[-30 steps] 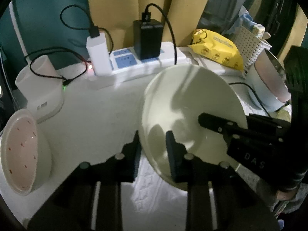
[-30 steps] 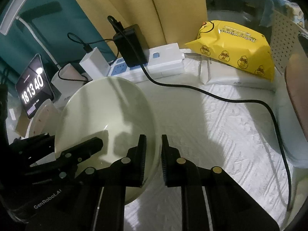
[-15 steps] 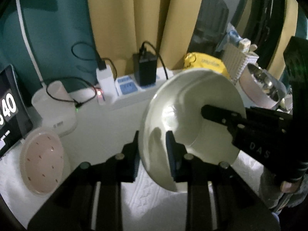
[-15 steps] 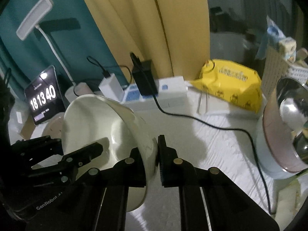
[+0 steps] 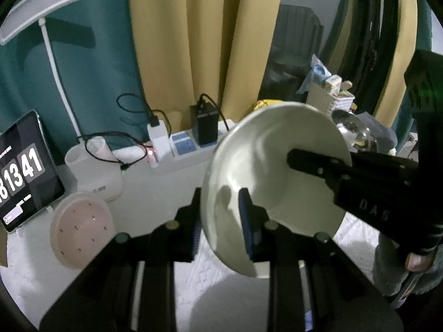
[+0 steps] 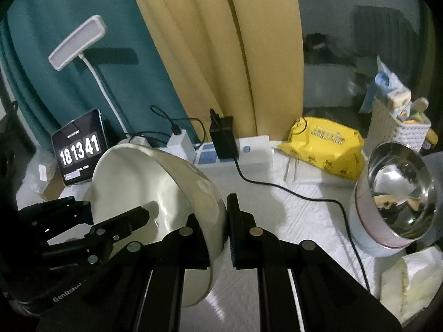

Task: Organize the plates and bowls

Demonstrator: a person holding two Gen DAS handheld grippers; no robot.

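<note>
A cream bowl point(image 5: 277, 171) hangs tilted above the white tablecloth, carried by both grippers. My left gripper point(image 5: 220, 197) is shut on its near rim, one finger inside and one outside. In the right wrist view the same bowl point(image 6: 149, 182) sits at the left, with my right gripper point(image 6: 214, 210) shut on its opposite rim. The left gripper's inner finger point(image 6: 130, 217) shows inside the bowl there. A pink spotted dish point(image 5: 83, 229) lies on the cloth at the left. A steel bowl point(image 6: 401, 191) rests tilted in a white pot at the right.
Along the back stand a tablet clock point(image 6: 80, 149), a white desk lamp point(image 6: 79, 41), a power strip point(image 6: 235, 152) with chargers and cables, a yellow pack point(image 6: 326, 144) and a white basket point(image 6: 398, 130). A black cable point(image 6: 318, 197) crosses the cloth.
Both grippers have risen together and lifted the cream bowl off the cloth. The right jaws closed from a small gap onto the rim.
</note>
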